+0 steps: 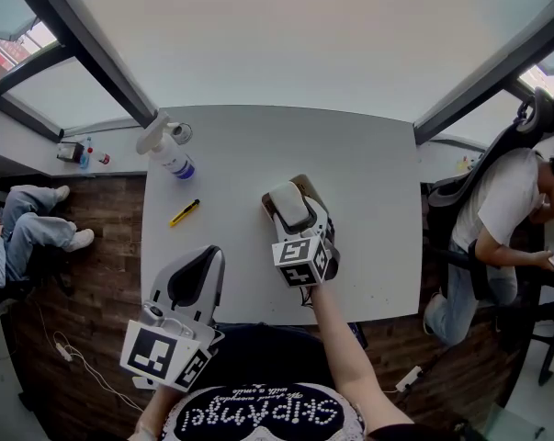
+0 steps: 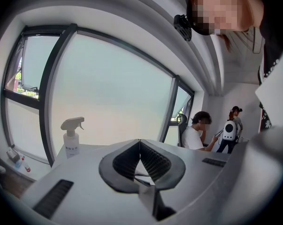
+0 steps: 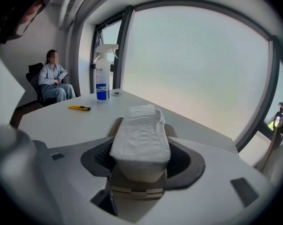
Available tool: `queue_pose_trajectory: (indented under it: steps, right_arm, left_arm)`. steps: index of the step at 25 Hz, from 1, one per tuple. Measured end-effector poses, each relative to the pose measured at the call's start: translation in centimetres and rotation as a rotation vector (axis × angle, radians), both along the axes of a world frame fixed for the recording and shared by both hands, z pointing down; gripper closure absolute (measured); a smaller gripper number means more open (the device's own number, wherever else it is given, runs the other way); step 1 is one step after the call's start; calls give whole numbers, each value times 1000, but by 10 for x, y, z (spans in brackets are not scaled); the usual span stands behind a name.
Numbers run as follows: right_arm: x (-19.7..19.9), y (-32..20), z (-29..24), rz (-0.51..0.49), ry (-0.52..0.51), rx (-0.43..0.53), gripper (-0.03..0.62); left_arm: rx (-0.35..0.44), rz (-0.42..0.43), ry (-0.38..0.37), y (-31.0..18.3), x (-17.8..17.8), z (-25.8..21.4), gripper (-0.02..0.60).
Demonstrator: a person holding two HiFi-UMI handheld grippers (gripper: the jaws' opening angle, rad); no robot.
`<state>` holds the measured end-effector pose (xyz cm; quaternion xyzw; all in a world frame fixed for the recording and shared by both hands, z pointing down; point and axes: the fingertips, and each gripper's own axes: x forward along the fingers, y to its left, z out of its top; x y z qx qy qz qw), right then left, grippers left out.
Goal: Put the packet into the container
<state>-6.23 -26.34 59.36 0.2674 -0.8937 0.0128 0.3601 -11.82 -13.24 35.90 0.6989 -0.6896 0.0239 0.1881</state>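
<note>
My right gripper point(image 1: 293, 217) point(image 3: 142, 150) is shut on a white soft packet point(image 1: 289, 204) point(image 3: 141, 134), with one jaw pressing each of its long sides. The packet sits over a small brown container point(image 1: 306, 187) near the middle of the white table point(image 1: 368, 182). The container's tan rim point(image 3: 114, 125) shows on either side of the packet's far half. I cannot tell whether the packet touches the bottom. My left gripper point(image 1: 203, 263) point(image 2: 140, 144) hangs at the table's near left edge, shut, with nothing between its jaws.
A white spray bottle point(image 1: 170, 152) point(image 3: 102, 78) point(image 2: 71, 136) lies at the table's far left corner. A yellow utility knife point(image 1: 185, 212) point(image 3: 80, 108) lies closer in on the left. Seated people are off both sides of the table, on a wooden floor.
</note>
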Motion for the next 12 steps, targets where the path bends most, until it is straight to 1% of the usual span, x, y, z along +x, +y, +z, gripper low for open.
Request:
queue_pose_trajectory:
  steps: [4, 9, 12]
  right_arm:
    - [1, -2, -2, 21, -24, -32, 313]
    - [-3, -6, -10, 48, -106, -99, 313]
    - [-1, -10, -14, 63, -123, -98, 313]
  left_arm:
    - [-1, 2, 3, 0, 1, 0, 574]
    - [-2, 1, 3, -1, 0, 1, 574]
    - [1, 4, 3, -1, 1, 2, 574]
